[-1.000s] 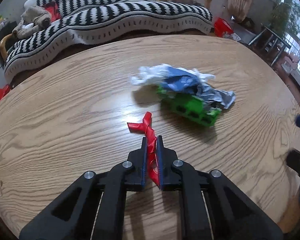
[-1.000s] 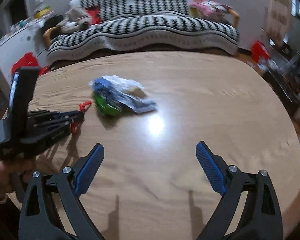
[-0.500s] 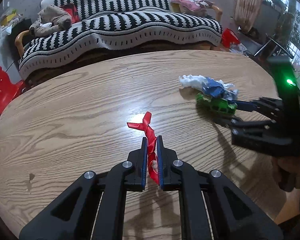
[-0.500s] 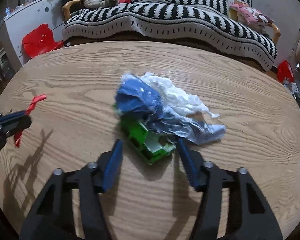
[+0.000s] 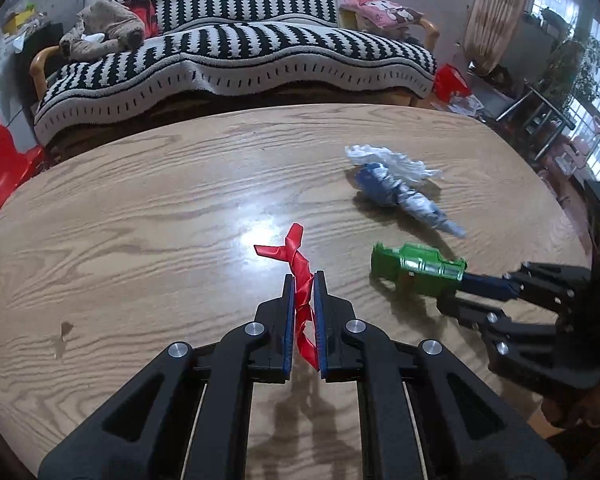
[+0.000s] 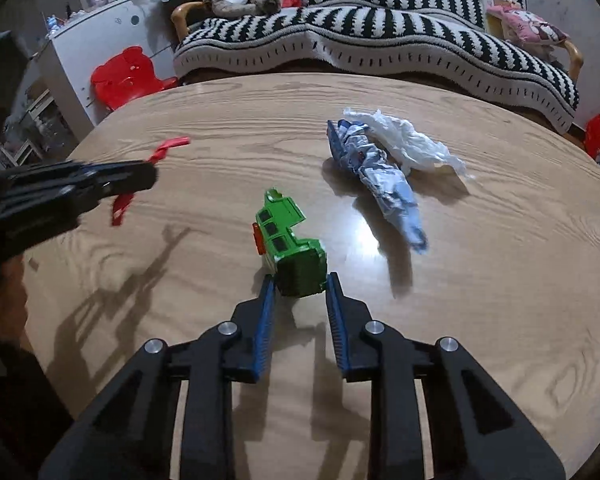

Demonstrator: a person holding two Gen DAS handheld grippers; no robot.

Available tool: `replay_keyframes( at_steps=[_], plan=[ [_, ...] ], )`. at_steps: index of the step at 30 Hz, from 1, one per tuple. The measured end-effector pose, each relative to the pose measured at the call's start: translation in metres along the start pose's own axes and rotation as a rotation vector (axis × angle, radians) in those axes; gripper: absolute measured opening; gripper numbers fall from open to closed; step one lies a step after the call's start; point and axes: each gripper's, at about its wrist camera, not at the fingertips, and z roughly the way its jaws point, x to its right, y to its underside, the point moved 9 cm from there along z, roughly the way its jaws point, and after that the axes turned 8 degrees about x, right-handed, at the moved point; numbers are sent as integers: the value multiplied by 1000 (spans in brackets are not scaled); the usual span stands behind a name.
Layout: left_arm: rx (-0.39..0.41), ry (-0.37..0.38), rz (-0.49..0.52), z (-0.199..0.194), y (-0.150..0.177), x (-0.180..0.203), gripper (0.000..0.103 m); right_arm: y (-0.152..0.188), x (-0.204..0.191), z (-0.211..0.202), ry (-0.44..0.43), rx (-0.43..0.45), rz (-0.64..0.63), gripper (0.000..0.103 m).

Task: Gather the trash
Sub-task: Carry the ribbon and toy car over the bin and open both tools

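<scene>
My left gripper (image 5: 302,280) is shut on a twisted red wrapper (image 5: 296,268) and holds it above the wooden table (image 5: 140,216). It also shows at the left of the right wrist view (image 6: 148,178) with the red wrapper (image 6: 168,147) sticking out. My right gripper (image 6: 300,284) is shut on a green carton (image 6: 292,244), lifted off the table; it shows in the left wrist view (image 5: 466,280) with the carton (image 5: 416,270). A crumpled blue-and-silver wrapper (image 6: 380,176) and a white plastic bag (image 6: 408,140) lie on the table beyond.
A black-and-white striped sofa (image 5: 236,52) runs behind the table's far edge. A red plastic stool (image 6: 126,76) and a white cabinet (image 6: 100,40) stand at the left. A red item (image 5: 452,80) and metal racks sit on the floor at the right.
My right gripper has closed on the green carton and pulled it away from the blue wrapper and white bag. My left gripper still holds the red wrapper.
</scene>
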Motion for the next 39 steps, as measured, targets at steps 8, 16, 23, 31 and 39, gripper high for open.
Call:
replay_keyframes(
  at_steps=[8,16,23,31,39],
  plan=[
    [37,21,14,-21,2,17,8,20,6,-53,33,66,76,25],
    [52,122,70,-32,8,78,8,48,52,-124,139,138,185,25],
    [38,286,208,-38,26,187,8,106,135,-208,323,185,339,25],
    [-22,561,384,-56,79,345,8,196,219,-300,527,199,576,25],
    [-117,723,504,-53,140,446,8,262,256,-336,624,198,766,26]
  ],
)
